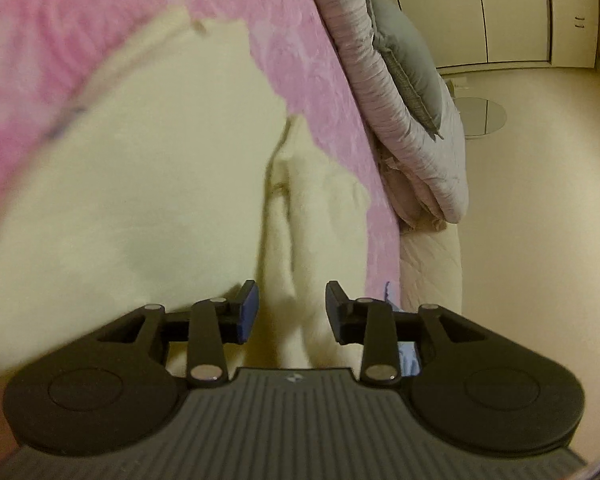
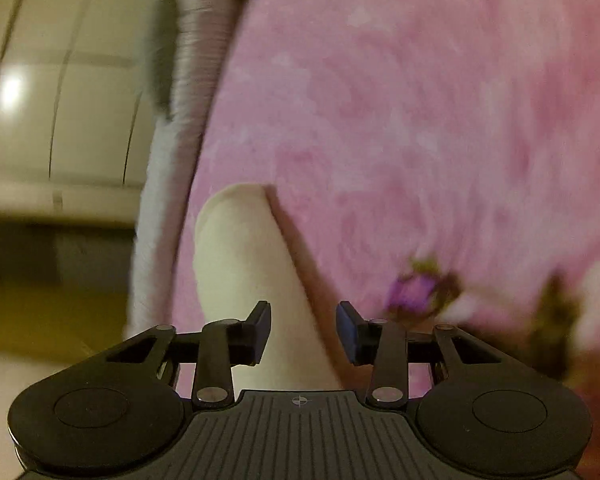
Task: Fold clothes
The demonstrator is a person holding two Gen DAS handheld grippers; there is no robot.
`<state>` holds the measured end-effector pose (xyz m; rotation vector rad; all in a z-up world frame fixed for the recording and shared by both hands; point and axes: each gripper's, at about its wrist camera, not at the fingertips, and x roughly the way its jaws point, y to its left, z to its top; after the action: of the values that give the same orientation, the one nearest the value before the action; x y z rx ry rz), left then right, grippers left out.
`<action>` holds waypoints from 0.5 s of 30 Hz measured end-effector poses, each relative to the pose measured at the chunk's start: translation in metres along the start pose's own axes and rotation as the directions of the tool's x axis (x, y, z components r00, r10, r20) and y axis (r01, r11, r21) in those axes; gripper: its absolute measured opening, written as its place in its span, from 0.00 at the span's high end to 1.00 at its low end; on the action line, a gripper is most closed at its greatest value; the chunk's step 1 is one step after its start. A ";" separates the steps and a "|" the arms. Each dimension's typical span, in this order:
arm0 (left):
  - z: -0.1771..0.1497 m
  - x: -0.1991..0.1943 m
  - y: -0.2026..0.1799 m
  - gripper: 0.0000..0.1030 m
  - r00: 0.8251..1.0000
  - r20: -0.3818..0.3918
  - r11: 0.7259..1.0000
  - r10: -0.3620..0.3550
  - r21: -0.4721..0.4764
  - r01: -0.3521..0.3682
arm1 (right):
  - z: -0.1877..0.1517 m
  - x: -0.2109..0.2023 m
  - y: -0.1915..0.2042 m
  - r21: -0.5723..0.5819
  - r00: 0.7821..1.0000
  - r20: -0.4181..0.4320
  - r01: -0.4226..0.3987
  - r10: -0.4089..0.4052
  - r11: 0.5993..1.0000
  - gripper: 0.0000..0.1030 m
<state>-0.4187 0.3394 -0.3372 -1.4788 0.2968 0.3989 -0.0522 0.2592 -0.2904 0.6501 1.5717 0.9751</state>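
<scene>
In the left wrist view, the pink blanket (image 1: 40,40) fills the upper left, ahead of the left claw (image 1: 291,312) and off to its left. The cream garment (image 1: 140,200) lies spread on it, directly ahead of the claw and reaching back under it. A narrow raised fold of that garment (image 1: 296,248) runs toward the claw and passes between its two fingers. The jaws stand partly open, with a clear gap on each side of the fold; the blue pads (image 1: 249,312) do not press on the cloth, so nothing is gripped. A small bit of light blue cloth (image 1: 408,354) shows just behind the right finger. Further right, beyond the blanket's edge, a grey-striped quilt (image 1: 400,92) lies bunched with a grey cushion (image 1: 412,60) on it, and past those stand pale cupboard doors (image 1: 500,12).

In the right wrist view, which is blurred, cupboard doors (image 2: 60,100) sit far to the left of the right claw (image 2: 304,330), then the quilt's edge (image 2: 160,220). A cream strip of the garment (image 2: 252,260) stretches ahead from between the fingers over the pink blanket (image 2: 420,120). These jaws are also partly open, pads apart from the cloth, holding nothing. To the claw's right lies a small purple and dark patch (image 2: 416,292); what it is cannot be told.
</scene>
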 end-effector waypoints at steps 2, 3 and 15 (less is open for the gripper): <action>0.007 0.014 -0.003 0.67 1.000 -0.017 1.000 0.002 -0.005 -0.002 | 0.001 0.014 0.000 0.022 1.000 -0.002 0.004 -0.003 1.000 0.60; 0.011 0.021 -0.005 0.67 1.000 -0.026 1.000 0.008 0.000 -0.008 | 0.000 0.019 0.002 0.019 1.000 0.004 0.003 -0.003 1.000 0.60; 0.017 -0.036 -0.059 0.84 0.990 0.134 0.883 -0.035 0.468 -0.032 | -0.020 0.044 0.046 -0.267 0.995 -0.088 -0.072 0.050 0.961 0.61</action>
<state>-0.4263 0.3504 -0.2668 -0.9678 0.2582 0.3934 -0.0858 0.3141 -0.2726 0.4754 1.4593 1.2498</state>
